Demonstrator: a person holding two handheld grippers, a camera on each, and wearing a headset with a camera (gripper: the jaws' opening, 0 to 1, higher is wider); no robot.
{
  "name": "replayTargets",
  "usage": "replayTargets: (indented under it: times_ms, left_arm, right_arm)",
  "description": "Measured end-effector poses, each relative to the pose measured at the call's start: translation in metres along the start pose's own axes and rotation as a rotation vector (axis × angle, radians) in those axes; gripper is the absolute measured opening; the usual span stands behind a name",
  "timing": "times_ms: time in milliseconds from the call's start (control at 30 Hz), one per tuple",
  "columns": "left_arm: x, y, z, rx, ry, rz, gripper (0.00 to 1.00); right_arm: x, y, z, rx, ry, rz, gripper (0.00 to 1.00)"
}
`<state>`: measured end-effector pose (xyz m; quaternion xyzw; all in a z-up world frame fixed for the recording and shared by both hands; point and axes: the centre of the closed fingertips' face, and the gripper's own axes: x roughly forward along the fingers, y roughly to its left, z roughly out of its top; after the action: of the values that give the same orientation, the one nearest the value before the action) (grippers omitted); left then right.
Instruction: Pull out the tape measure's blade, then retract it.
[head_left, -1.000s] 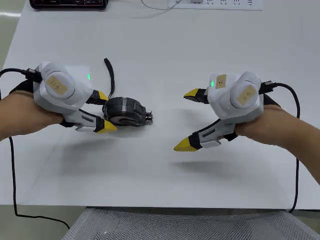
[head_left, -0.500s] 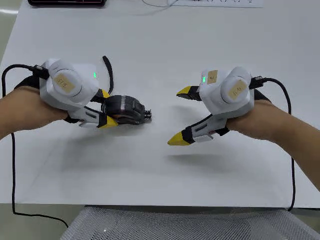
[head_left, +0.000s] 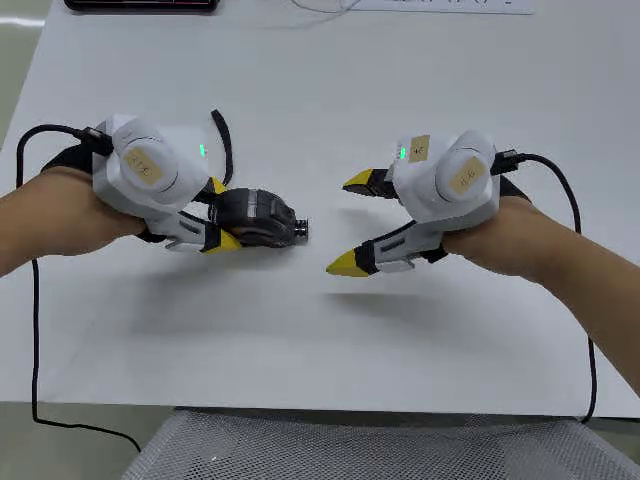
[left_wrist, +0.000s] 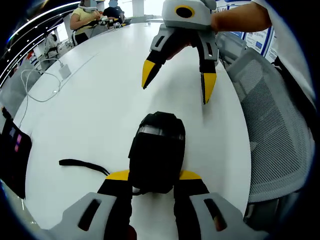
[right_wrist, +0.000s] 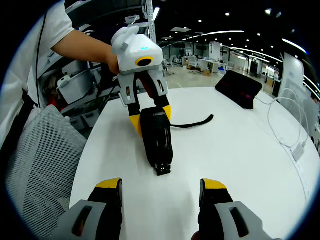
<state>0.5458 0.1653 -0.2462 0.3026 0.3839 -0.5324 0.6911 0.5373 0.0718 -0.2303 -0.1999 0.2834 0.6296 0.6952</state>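
Note:
A black tape measure (head_left: 256, 218) lies on the white table (head_left: 330, 330), its blade tip (head_left: 300, 230) pointing right and no blade drawn out. My left gripper (head_left: 220, 214) is shut on the rear of the case, one yellow fingertip on each side; the left gripper view shows the tape measure (left_wrist: 157, 150) squeezed between them. A black wrist strap (head_left: 221, 140) trails behind. My right gripper (head_left: 350, 224) hovers open a short way right of the tip, apart from it. In the right gripper view the tape measure (right_wrist: 156, 135) lies ahead of my own open right gripper (right_wrist: 161, 185).
A dark flat device (head_left: 140, 4) sits at the table's far left edge, with a white cable (right_wrist: 285, 125) further along. A grey mesh chair (head_left: 350, 450) stands below the near edge. Black cords trail from both grippers.
The left gripper's jaws have closed in on the tape measure's case. The right gripper has drifted left, toward the blade tip, still open.

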Motion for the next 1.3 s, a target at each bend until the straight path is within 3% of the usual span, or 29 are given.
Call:
replayTargets:
  times_ms: [500,1300]
  left_arm:
    - [0.000,0.000,0.000,0.007,0.005,-0.005,0.27]
    - [0.000,0.000,0.000,0.014,0.005,-0.009,0.27]
  right_arm:
    - [0.027,-0.005,0.002,-0.043,-0.014,0.025,0.35]
    - [0.049,-0.003,-0.001,-0.078,-0.024,0.066,0.14]
